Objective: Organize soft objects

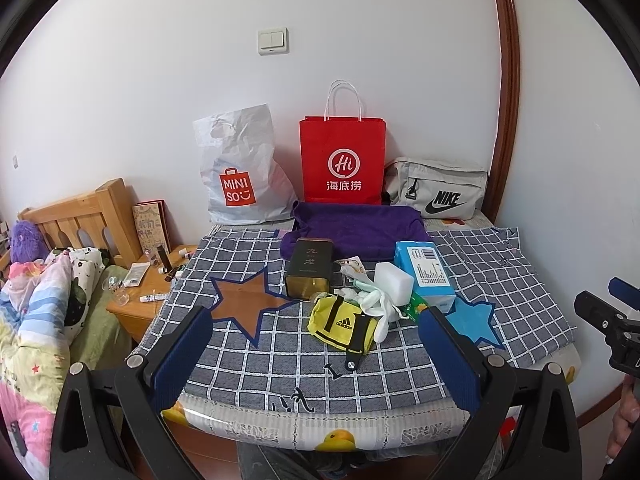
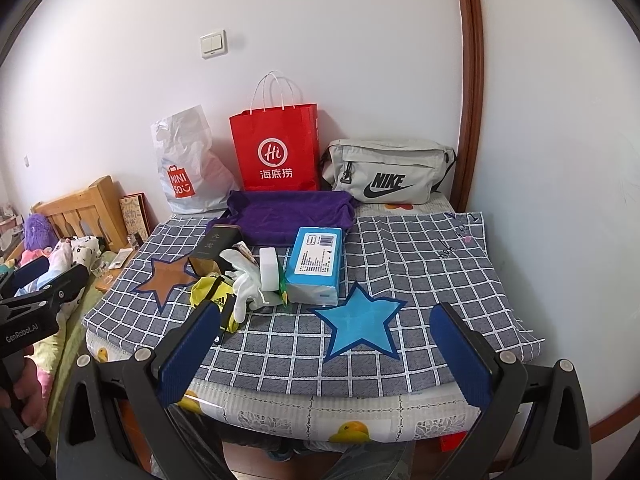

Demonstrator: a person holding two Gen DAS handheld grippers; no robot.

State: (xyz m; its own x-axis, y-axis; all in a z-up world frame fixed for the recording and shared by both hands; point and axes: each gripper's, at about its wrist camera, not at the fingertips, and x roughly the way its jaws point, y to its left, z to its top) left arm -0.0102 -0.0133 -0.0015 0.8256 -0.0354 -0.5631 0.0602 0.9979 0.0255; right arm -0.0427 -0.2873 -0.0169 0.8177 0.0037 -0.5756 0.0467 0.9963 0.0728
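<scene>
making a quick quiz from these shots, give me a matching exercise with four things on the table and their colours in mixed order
Things:
1. paper bag
2. waist bag
3. towel
4. pouch

Colours:
A. purple
B. yellow
C. red
D. grey

Pairs: 1-C, 2-D, 3-A, 4-B

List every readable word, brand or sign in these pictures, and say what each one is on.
"MINISO": white plastic bag.
"Hi" and "海底捞": red paper bag.
"NIKE": grey waist bag.
"adidas": yellow pouch.
"GenRobot.AI": left hand-held gripper.
Gold characters on the dark tin, print on the blue tissue pack and writing on the checked cloth: too small or blurred.
</scene>
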